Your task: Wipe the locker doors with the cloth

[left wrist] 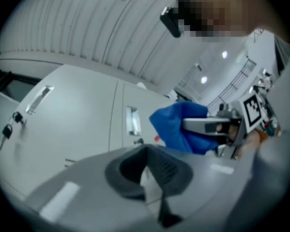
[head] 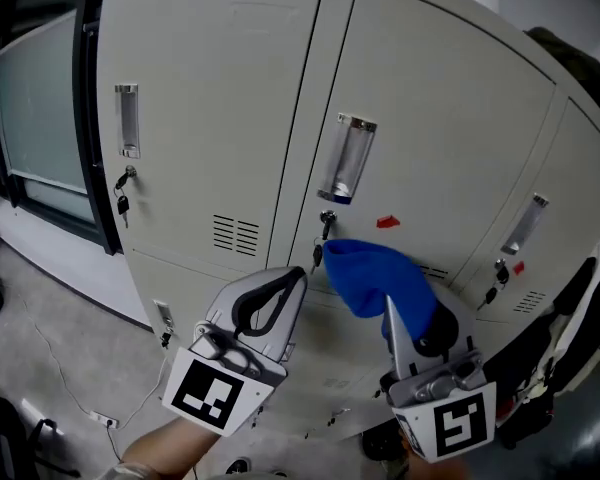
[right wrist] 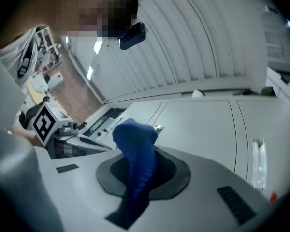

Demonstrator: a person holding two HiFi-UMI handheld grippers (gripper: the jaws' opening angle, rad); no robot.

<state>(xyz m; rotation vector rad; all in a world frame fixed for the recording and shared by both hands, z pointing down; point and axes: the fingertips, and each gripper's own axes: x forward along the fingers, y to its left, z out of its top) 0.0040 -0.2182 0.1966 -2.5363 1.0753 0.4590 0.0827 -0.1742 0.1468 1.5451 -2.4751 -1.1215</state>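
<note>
Cloth (head: 382,280) clamped in right gripper (head: 412,340), against locker door (head: 450,138).

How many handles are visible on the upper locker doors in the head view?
3: left handle at upper left; middle handle just above the cloth; right handle at far right. More may be hidden lower down.

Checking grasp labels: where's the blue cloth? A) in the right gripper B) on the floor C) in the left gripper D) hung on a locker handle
A: the blue cloth is pinched between the jaws of the right gripper; the left gripper holds nothing.
</note>
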